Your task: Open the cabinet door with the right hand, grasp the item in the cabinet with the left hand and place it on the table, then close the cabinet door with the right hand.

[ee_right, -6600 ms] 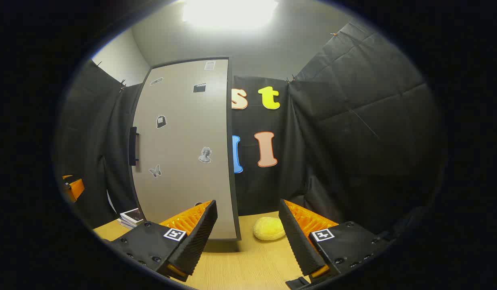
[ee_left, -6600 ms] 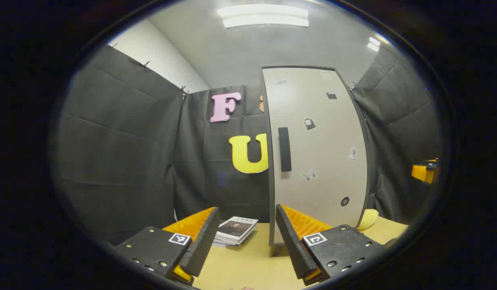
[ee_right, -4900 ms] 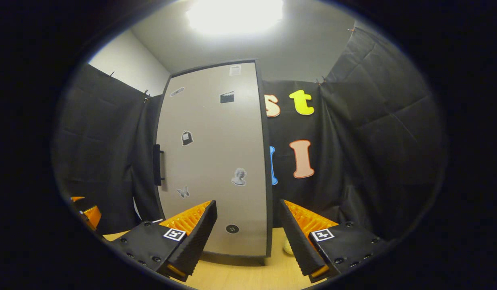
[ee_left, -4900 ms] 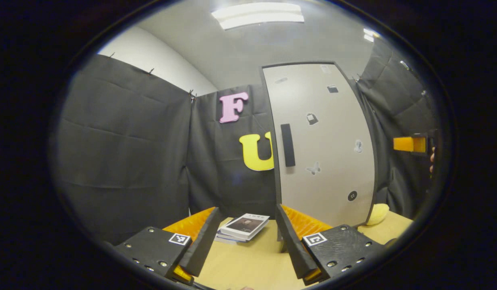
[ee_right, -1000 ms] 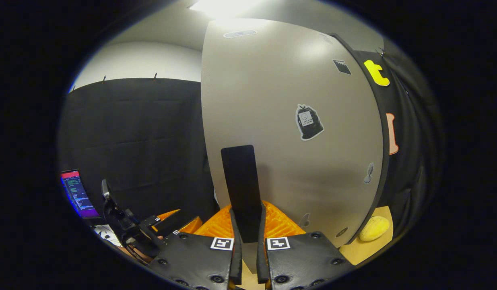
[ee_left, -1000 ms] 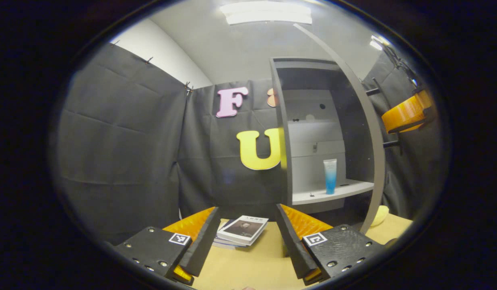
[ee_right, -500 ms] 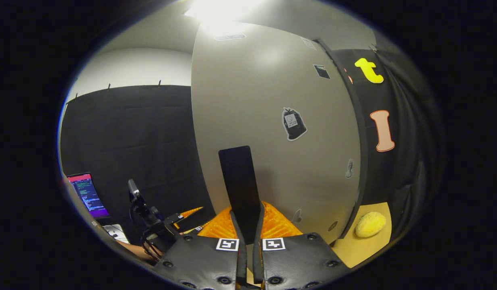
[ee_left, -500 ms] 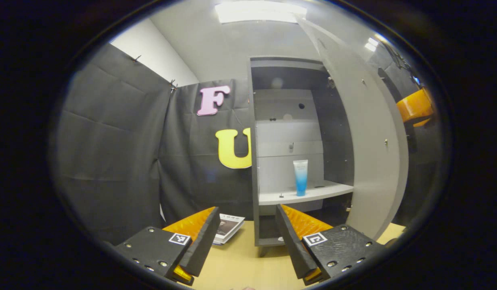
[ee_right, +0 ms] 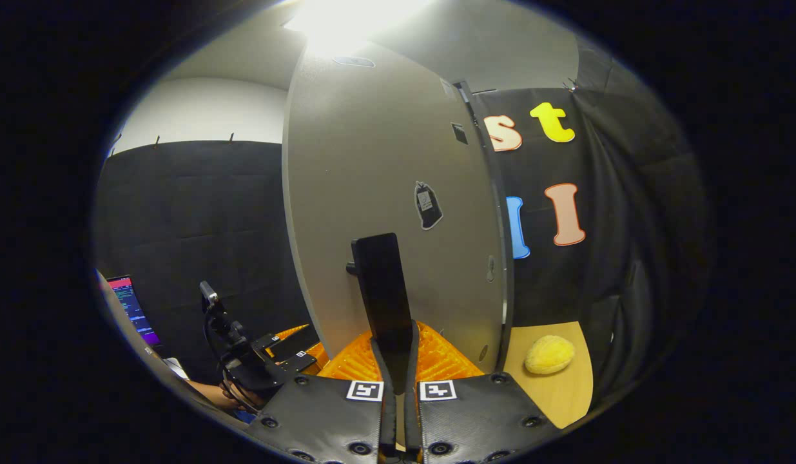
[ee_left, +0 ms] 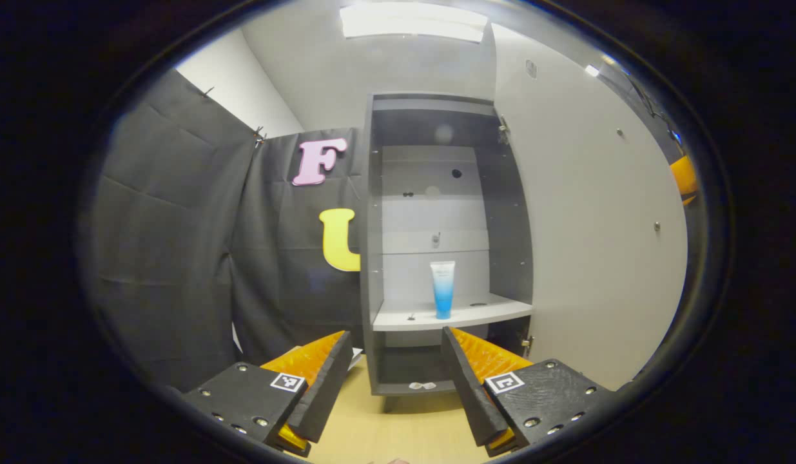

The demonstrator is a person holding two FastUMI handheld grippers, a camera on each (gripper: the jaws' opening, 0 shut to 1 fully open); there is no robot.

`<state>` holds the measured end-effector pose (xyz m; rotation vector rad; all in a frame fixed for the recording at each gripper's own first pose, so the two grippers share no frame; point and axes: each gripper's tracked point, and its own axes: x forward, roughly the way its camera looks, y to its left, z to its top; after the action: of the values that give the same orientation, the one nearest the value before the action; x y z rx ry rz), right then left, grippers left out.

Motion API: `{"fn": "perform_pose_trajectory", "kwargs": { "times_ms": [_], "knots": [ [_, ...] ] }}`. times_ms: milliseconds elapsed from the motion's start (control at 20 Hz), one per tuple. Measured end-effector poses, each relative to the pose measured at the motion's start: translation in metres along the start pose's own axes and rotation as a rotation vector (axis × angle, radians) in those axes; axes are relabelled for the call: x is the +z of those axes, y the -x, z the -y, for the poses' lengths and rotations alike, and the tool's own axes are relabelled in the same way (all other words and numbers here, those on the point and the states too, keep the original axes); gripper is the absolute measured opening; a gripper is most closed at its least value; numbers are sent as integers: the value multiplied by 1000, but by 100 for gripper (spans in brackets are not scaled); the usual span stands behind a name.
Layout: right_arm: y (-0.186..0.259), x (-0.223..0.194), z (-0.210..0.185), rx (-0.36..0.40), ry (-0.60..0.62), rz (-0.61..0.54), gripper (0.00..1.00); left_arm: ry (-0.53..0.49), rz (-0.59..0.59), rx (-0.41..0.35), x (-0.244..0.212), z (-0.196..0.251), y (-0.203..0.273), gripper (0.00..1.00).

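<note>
Cabinet (ee_left: pixel 436 193) stands w/ door (ee_left: pixel 591 225) swung wide, interior unobstructed. Blue-white tube (ee_left: pixel 442 289) upright on mid shelf (ee_left: pixel 449 316), near front edge; print too small to read. Left tongs (ee_left: pixel 391 374) spread wide, empty, above tabletop (ee_left: pixel 398 425). Right tongs (ee_right: pixel 398 361) clamped on door handle (ee_right: pixel 381 290).

Colours: cabinet door (ee_right: pixel 385 167) light grey, black-and-white stickers on its outer face, handle (ee_right: pixel 383 290) plain black. Cabinet (ee_left: pixel 372 258) frame dark grey, back panel and shelf (ee_left: pixel 449 316) pale grey/white. Tube (ee_left: pixel 443 289) on shelf: white top fading to blue at bottom. Table (ee_left: pixel 398 428) light yellowish wood grain. Fuzzy yellow lump (ee_right: pixel 549 354) lower right of right gripper view. Booth cloth black.
</note>
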<state>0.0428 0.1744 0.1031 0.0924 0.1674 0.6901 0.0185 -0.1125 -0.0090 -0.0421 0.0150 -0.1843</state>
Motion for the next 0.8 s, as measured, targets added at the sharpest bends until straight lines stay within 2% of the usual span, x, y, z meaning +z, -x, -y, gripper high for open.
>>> {"fn": "perform_pose_trajectory", "kwargs": {
  "times_ms": [100,150,400,550,700,750,800],
  "knots": [
    [6,4,13,-50,-5,12,2,-7,6,-24,3,16,2,84],
    [6,6,21,-76,-4,18,6,-9,9,-36,2,24,4,84],
    [10,13,60,-224,41,64,6,-9,1,-60,4,50,8,84],
    [10,12,50,-186,0,87,2,-33,-4,-58,7,59,7,84],
    [20,10,55,-188,2,78,7,-43,8,-54,18,66,6,84],
    [29,7,53,-183,-2,82,14,-46,15,-53,22,67,5,84],
    [38,5,53,-175,-11,85,14,-49,21,-55,27,69,2,84]
  ]
}}
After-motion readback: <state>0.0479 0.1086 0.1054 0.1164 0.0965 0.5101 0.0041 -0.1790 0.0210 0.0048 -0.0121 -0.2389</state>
